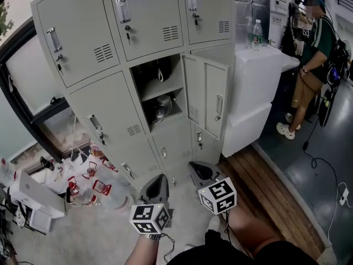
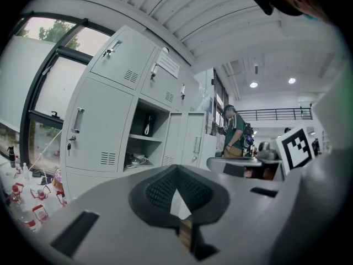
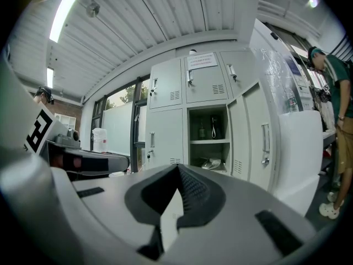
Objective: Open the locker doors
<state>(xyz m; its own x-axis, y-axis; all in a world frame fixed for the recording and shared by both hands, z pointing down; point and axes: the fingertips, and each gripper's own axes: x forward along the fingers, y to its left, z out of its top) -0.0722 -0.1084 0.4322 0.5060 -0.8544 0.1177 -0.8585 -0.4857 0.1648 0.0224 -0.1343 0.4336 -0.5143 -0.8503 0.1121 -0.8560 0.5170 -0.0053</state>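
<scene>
A bank of grey lockers [image 1: 99,115] stands ahead. Its middle door [image 1: 207,95] hangs open to the right and shows a compartment [image 1: 160,87] with a shelf and some items. The neighbouring door [image 1: 107,123] on the left and the upper doors [image 1: 149,18] are shut. My left gripper [image 1: 160,180] and right gripper [image 1: 197,167] are held low, side by side, well short of the lockers. Both are shut with nothing between their jaws, as the left gripper view [image 2: 176,170] and the right gripper view [image 3: 177,169] show. The open compartment [image 3: 208,139] lies straight ahead of the right gripper.
A white cabinet [image 1: 256,93] with a water bottle [image 1: 256,35] on top stands right of the open door. A person [image 1: 311,65] stands beyond it. Bottles and red-tagged clutter [image 1: 88,181] lie on the floor at left. Wooden boards [image 1: 270,186] and a cable [image 1: 325,170] are at right.
</scene>
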